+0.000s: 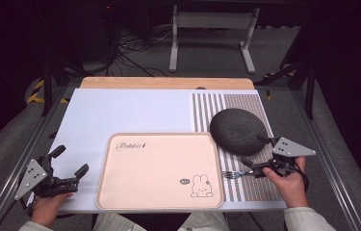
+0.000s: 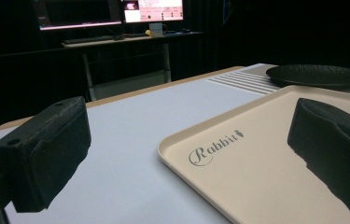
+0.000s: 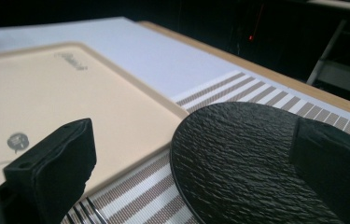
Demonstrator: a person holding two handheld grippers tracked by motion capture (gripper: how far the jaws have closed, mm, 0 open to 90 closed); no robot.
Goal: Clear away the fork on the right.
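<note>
Your left gripper (image 1: 70, 166) hovers with fingers spread wide and empty just left of the beige tray (image 1: 159, 169) (the one with the rabbit print). Your right gripper (image 1: 260, 155), fingers also parted, sits by the black plate (image 1: 238, 131), a fork (image 1: 236, 174) lying on the striped placemat (image 1: 260, 185) beside it.

One tray (image 1: 159, 168), one black plate (image 1: 238, 131), one fork (image 1: 236, 174), one striped placemat (image 1: 207, 108), two grippers: left gripper (image 1: 70, 161), right gripper (image 1: 255, 155).

Lit monitors (image 2: 116, 11) on a desk (image 2: 130, 39) behind the table.
</note>
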